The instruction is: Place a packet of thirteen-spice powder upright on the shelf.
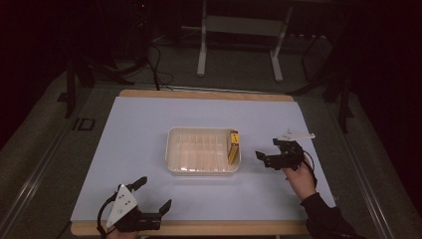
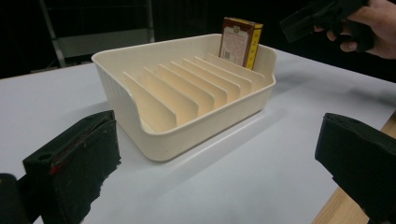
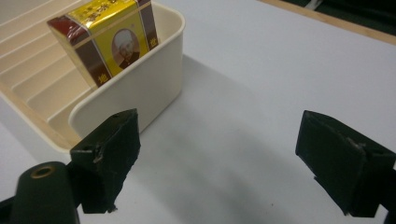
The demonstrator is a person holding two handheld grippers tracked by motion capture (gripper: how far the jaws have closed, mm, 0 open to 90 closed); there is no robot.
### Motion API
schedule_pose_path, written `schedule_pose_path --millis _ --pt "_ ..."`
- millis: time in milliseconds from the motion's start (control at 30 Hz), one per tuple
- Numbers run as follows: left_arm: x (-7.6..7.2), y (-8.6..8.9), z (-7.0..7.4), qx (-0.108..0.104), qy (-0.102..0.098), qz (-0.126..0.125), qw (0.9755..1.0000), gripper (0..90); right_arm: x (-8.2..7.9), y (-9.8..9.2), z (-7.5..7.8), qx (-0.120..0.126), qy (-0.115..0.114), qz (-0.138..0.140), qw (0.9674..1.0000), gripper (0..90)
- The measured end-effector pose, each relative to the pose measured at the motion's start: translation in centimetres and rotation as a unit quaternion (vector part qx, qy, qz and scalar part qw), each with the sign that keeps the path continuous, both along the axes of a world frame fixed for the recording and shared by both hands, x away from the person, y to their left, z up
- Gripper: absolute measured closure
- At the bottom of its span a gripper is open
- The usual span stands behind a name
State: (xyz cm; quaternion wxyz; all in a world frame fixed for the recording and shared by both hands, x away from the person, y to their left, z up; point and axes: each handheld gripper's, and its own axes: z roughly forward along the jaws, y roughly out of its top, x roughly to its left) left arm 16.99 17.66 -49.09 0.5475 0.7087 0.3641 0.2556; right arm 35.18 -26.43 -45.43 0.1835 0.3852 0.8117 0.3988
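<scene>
Box (image 1: 233,146), centre-right in the tray (image 1: 171,149), looks light and stiff; grip its flat faces; both tongs (image 1: 152,195) (image 1: 267,149) wide open, empty

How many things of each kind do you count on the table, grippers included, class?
Slotted cream tray: 1
Yellow and brown box, standing in the tray's end slot: 1
Grippers, both open: 2, left gripper and right gripper
Total: 4
</scene>
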Motion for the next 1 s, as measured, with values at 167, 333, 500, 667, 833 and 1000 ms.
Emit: schedule_pose_path --millis 167,333,500,667,833,1000 --pt "0.0 0.0 0.0 0.001 0.001 -0.002 1.0000 0.0 -0.9 -0.5 -0.6 0.007 0.001 -0.002 1.0000 13.6" --pt "0.0 0.0 0.0 0.001 0.001 -0.003 1.0000 0.0 -1.6 -1.0 -1.3 0.017 -0.009 -0.013 0.9997 13.6" --pt "0.0 0.0 0.0 0.001 0.002 -0.005 1.0000 0.0 -2.2 -1.5 -1.6 0.027 -0.022 -0.011 0.9993 13.6" --pt "0.1 -0.1 0.0 0.000 0.003 -0.007 1.0000 0.0 -3.0 -2.1 -2.0 0.025 -0.031 -0.005 0.9992 13.7" --pt "0.0 -0.1 0.0 0.000 0.003 -0.009 1.0000 0.0 -3.5 -2.8 -2.2 0.023 -0.042 -0.007 0.9988 13.8" --pt "0.1 -0.1 0.0 -0.002 0.004 -0.010 0.9999 0.0 -3.6 -3.4 -2.1 0.042 -0.055 -0.007 0.9976 13.8"
